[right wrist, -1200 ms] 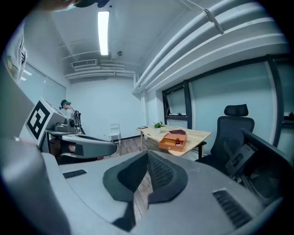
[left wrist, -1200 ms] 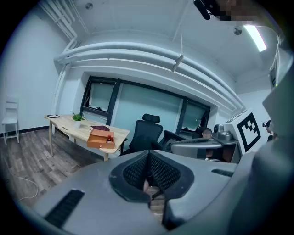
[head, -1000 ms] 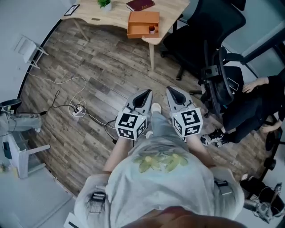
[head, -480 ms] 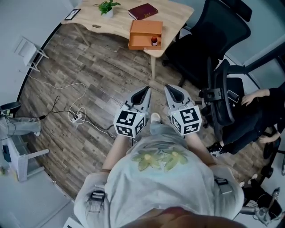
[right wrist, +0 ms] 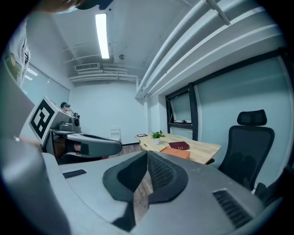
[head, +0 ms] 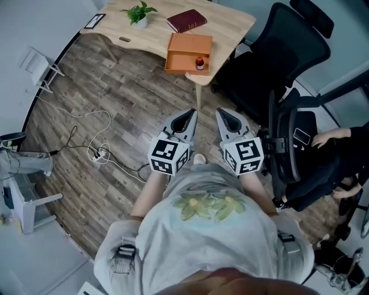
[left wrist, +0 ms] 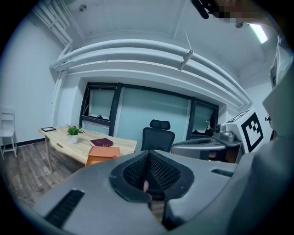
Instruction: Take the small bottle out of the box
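The left gripper [head: 188,117] and the right gripper [head: 224,116] are held side by side in front of the person's torso, above the wood-plank floor [head: 132,103], both pointing toward the wooden table [head: 151,36] and well apart from it. In the left gripper view, the left gripper's jaws are together with nothing between them. In the right gripper view, the right gripper's jaws are likewise pressed together and empty. The orange box [head: 185,47] lies open at the near edge of the tabletop, toward its right corner. The small bottle [head: 199,63], dark with a red cap, stands upright inside the box, in its near right corner. A maroon book [head: 186,20] lies behind the box toward the far edge, and a potted plant [head: 140,12] stands to the book's left. A black office chair [head: 277,55] stands just beside the tabletop's right edge.
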`<state>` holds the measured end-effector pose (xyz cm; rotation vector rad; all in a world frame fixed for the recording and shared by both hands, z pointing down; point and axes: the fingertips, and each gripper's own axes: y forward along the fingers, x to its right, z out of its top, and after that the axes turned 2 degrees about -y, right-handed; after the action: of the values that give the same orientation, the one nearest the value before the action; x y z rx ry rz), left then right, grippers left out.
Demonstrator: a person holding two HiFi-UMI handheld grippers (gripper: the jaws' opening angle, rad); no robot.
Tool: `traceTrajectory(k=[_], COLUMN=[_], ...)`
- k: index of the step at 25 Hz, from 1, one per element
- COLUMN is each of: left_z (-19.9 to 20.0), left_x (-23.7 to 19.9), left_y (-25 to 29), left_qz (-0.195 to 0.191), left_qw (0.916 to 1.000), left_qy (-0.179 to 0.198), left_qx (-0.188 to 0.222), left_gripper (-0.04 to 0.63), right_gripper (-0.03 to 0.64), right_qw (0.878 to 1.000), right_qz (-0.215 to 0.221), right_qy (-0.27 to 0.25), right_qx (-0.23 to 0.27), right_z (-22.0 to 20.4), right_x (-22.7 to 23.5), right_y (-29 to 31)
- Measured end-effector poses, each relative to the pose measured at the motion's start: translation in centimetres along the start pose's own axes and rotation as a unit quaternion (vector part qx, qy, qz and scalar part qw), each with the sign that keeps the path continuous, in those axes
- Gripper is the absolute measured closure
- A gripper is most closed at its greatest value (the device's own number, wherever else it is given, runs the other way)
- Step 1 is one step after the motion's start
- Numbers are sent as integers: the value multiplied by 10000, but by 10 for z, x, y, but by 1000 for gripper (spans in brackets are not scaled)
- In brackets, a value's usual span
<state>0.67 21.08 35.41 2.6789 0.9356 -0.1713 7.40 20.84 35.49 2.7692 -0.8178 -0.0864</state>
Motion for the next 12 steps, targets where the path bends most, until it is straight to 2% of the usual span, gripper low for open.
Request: traceTrajectory(k=[4,12], left_z=[1,-2], left_x=[-1,-7], left_y=[17,31], left_qz=[58,71], left_qw=[10000,9998], left_qy=[48,-18], left_qx=[-38,-210], left_gripper=[588,588], right_gripper=[607,607], right_qw=[10000,9997], right_qz=[7,70], right_qy=[47,231], right_qx=[21,22], right_z=[-1,-4], right_x=[18,26], right_y=[8,23])
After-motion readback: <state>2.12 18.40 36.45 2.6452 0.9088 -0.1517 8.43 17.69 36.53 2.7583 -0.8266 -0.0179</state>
